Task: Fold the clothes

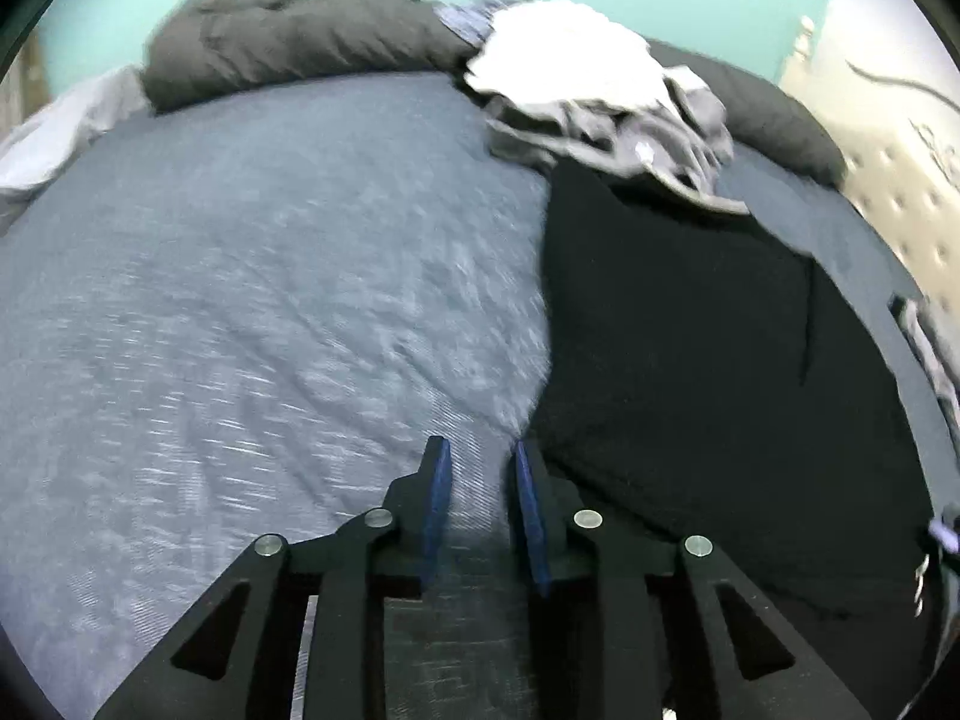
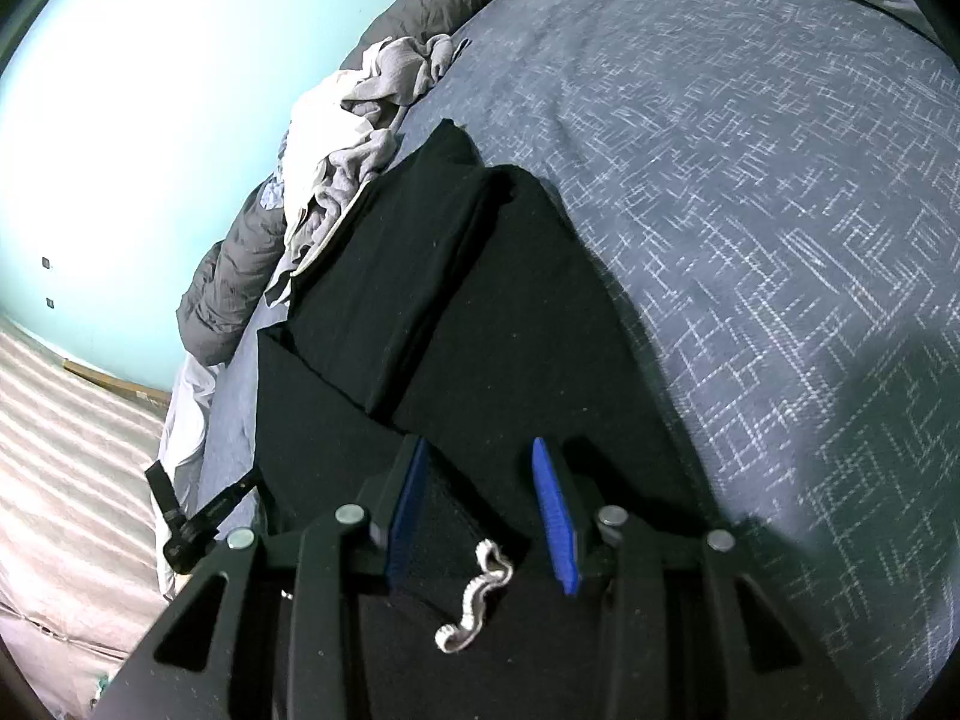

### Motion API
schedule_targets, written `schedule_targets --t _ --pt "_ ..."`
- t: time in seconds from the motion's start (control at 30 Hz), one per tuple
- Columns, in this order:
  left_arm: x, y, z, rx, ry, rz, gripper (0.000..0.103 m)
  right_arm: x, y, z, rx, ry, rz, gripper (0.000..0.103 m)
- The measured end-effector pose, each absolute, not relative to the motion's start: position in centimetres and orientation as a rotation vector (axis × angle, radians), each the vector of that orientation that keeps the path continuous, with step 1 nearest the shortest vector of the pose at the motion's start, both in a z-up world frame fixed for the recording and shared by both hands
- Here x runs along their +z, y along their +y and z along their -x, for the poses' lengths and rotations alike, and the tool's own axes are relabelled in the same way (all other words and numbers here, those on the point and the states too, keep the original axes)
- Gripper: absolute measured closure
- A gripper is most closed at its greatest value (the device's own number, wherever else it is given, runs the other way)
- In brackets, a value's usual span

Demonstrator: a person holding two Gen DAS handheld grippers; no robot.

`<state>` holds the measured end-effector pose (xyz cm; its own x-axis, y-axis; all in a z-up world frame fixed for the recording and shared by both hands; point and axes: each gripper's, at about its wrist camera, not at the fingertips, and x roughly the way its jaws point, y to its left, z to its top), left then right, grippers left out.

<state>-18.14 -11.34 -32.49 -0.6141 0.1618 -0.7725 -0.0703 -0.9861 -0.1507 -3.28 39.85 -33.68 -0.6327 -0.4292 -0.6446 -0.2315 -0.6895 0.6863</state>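
A black garment (image 1: 690, 330) lies spread on the right side of the blue patterned bedspread (image 1: 270, 300). My left gripper (image 1: 483, 468) stands open over bare bedspread, its right finger at the garment's left edge, with nothing between the pads. In the right wrist view the black garment (image 2: 456, 276) lies folded lengthwise. Its waistband end, with a white drawstring (image 2: 477, 594), fills the gap of my right gripper (image 2: 483, 480), whose blue pads hold the bunched cloth.
A pile of white and grey clothes (image 1: 600, 90) sits beyond the garment, against a dark grey rolled duvet (image 1: 288, 36). Past the bed are a pale wall and floor (image 2: 72, 420). A black device (image 2: 180, 528) hangs at the bed's left edge.
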Motion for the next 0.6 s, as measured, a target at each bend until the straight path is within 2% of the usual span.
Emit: schedule_targets --t 0.07,0.13,0.23,0.37,0.6 --pt "-32.2 -11.1 18.4 2.675 -0.198 1.301 0.069 -33.7 39.8 3.3 -2.466 -1.176 -1.283 0.066" --pt "-32.5 -10.0 18.8 2.645 -0.155 1.316 0.064 -33.6 39.7 3.4 -2.467 -1.169 -1.281 0.066" --pt "-33.7 -8.9 20.0 2.604 -0.118 1.364 0.064 -33.6 39.5 3.4 -2.464 -1.165 -1.281 0.066" --pt "-35.3 -10.0 20.9 2.584 -0.24 1.416 0.065 -33.7 39.7 3.4 -2.467 -1.173 -1.282 0.066" --pt "-32.2 -9.7 22.5 2.622 -0.238 1.373 0.065 -33.4 40.2 3.6 -2.501 -1.146 -1.25 0.066"
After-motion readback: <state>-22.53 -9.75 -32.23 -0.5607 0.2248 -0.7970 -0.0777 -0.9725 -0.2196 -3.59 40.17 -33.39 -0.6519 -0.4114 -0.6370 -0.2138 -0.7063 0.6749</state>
